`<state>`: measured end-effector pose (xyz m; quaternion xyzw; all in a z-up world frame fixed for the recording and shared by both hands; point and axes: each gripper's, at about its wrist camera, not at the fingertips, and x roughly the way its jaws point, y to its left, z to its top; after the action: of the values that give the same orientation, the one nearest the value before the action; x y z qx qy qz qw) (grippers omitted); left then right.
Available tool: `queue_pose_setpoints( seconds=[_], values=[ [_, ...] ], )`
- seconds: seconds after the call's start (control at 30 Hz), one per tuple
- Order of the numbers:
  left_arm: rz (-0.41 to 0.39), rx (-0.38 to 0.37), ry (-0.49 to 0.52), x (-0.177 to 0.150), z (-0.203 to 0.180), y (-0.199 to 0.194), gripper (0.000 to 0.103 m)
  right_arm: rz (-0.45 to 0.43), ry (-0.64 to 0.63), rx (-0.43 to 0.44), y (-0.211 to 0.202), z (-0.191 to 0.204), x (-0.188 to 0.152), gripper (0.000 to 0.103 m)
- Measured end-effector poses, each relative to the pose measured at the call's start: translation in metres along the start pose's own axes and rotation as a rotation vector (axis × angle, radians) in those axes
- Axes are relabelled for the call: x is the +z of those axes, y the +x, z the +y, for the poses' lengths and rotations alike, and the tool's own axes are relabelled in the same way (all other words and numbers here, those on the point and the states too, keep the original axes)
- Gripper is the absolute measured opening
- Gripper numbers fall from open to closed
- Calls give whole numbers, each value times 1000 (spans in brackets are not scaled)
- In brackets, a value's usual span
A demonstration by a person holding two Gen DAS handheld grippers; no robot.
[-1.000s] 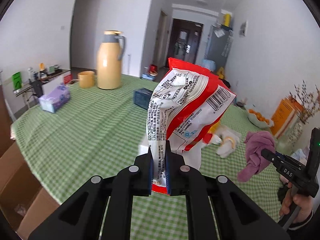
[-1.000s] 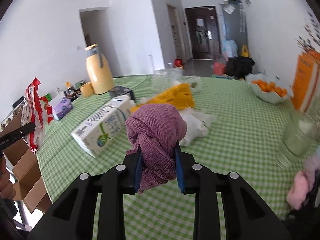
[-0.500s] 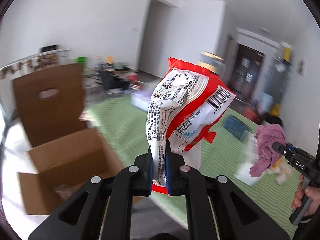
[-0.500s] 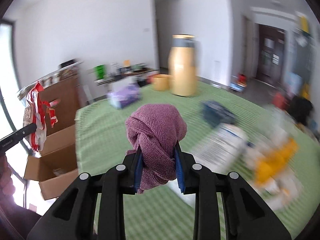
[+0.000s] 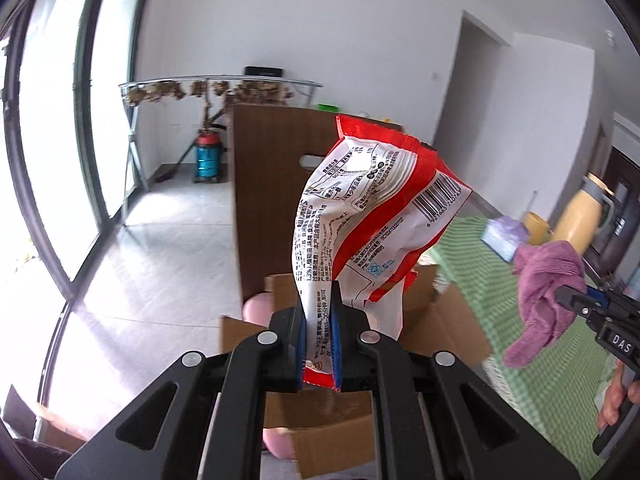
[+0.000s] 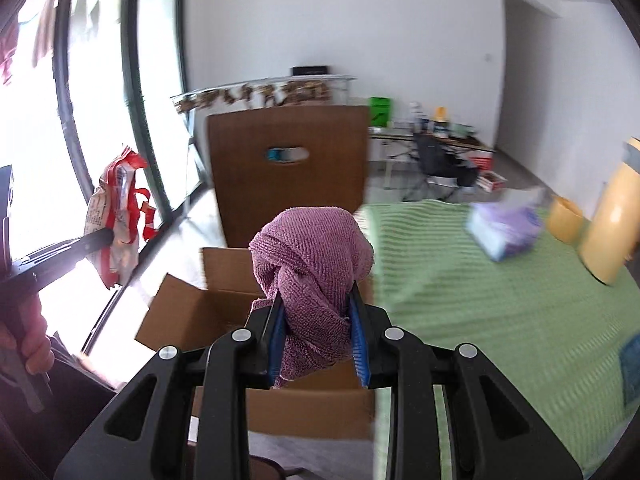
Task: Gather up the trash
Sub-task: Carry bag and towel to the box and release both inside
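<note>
My left gripper [image 5: 318, 338] is shut on a red and white snack wrapper [image 5: 372, 220] and holds it upright above an open cardboard box [image 5: 448, 332] on a chair beside the table. My right gripper [image 6: 318, 338] is shut on a crumpled purple cloth [image 6: 312, 264] and holds it over the same box [image 6: 188, 316]. In the left wrist view the right gripper [image 5: 576, 304] with the cloth [image 5: 544, 292] is at the right. In the right wrist view the left gripper [image 6: 100, 238] with the wrapper [image 6: 116, 216] is at the left.
A brown chair back [image 6: 288, 176] stands behind the box. The green checked table [image 6: 500, 320] lies to the right with a tissue pack [image 6: 506, 230], a yellow cup [image 6: 564, 220] and a tall yellow jug [image 6: 612, 232]. A glass door [image 5: 52, 160] is at the left.
Both grippers have swung left from the table to the cardboard box, each keeping its hold. The table's other items have left the view.
</note>
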<state>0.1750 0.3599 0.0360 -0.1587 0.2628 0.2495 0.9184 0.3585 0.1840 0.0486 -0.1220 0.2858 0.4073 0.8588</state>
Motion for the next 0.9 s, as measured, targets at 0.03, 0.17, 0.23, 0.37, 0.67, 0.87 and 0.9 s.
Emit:
queue_pose_setpoints(
  seconds=[0.03, 0.17, 0.23, 0.37, 0.67, 0.87, 0.9],
  values=[
    [2, 5, -2, 0, 4, 0, 7, 4, -4, 11, 8, 3, 4, 28],
    [24, 10, -10, -1, 18, 9, 7, 29, -22, 39, 32, 15, 9, 28],
    [49, -8, -6, -3, 17, 20, 7, 46, -23, 40, 44, 18, 10, 28],
    [223, -97, 61, -24, -4, 80, 7, 104, 6, 41, 69, 11, -1, 28],
    [647, 68, 15, -84, -11, 222, 47, 246, 6, -22, 126, 4, -38, 28],
    [537, 53, 13, -69, -8, 200, 78, 312, -44, -62, 177, 9, -49, 31],
    [532, 58, 4, -66, -4, 197, 78, 335, -68, -79, 189, 12, -54, 31]
  ],
)
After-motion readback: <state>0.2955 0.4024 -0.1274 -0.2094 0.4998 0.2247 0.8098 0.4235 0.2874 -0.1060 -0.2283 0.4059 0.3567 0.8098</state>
